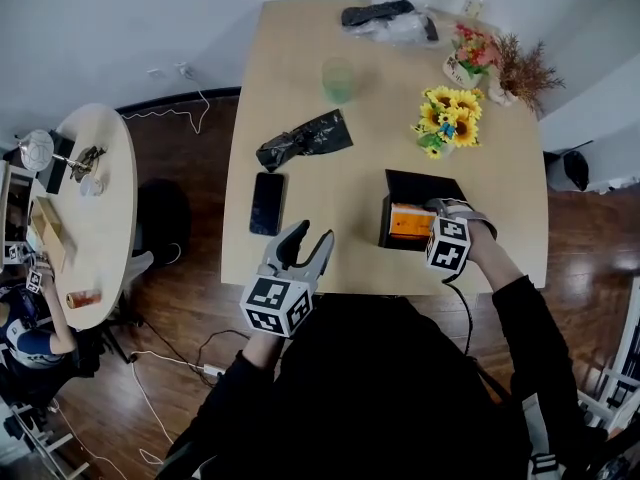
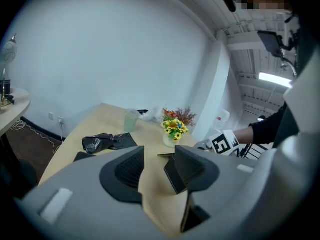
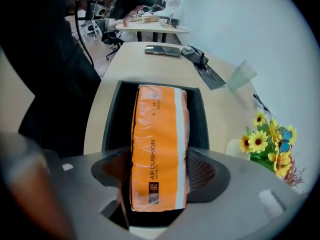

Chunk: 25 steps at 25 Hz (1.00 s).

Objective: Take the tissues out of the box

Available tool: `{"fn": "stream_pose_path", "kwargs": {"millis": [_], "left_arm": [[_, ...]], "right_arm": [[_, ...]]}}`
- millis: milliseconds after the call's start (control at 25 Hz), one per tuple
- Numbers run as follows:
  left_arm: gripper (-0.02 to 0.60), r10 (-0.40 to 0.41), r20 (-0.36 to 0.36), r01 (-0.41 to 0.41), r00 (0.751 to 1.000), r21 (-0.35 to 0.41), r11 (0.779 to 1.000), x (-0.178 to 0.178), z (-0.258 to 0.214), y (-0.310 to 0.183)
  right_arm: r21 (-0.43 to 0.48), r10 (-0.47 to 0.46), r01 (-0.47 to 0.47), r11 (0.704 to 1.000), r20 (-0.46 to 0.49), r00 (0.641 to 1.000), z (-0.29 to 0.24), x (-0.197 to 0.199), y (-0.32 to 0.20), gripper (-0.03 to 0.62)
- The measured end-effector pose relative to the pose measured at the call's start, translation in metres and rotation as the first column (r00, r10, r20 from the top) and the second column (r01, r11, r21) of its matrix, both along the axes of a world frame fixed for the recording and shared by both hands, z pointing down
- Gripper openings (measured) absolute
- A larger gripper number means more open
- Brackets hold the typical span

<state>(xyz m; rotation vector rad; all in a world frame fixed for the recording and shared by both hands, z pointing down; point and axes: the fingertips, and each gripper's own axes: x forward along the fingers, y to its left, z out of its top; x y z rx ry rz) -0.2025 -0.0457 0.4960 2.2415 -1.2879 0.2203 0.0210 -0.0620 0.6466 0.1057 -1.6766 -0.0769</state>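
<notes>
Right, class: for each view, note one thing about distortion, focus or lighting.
Head view: the wide angle bows the table edges; light is even, shadows soft. Left gripper view: fisheye circle with black corners, near jaws slightly soft. Right gripper view: same fisheye vignette; the orange tissue pack is sharp between the jaws, print readable, wrapper faintly glossy.

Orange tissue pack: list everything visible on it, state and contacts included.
The orange tissue pack is an oblong soft pack in glossy plastic wrap. It is orange, with a white stripe along one long edge and "AIR CUSHION" printed lengthwise. It lies lengthwise in the open black box, taking up most of the box's length. Whether it is lifted off the bottom cannot be told. The right gripper clamps its near end, with the fingers pressed on both long sides.
</notes>
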Motion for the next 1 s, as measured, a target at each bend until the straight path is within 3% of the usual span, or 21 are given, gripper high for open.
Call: {"fn": "stream_pose_path", "kwargs": {"millis": [480, 1000], "left_arm": [[0.173, 0.031, 0.003, -0.031, 1.0, -0.022, 0.999, 0.034, 0.006, 0.003], [0.173, 0.045, 0.041, -0.044, 0.998, -0.024, 0.999, 0.059, -0.002, 0.005]], "right_arm": [[0.006, 0.041, -0.041, 0.999, 0.005, 0.999, 0.006, -0.004, -0.001, 0.311], [0.038, 0.083, -0.09, 0.995, 0.152, 0.985, -0.029, 0.004, 0.006, 0.295]]}}
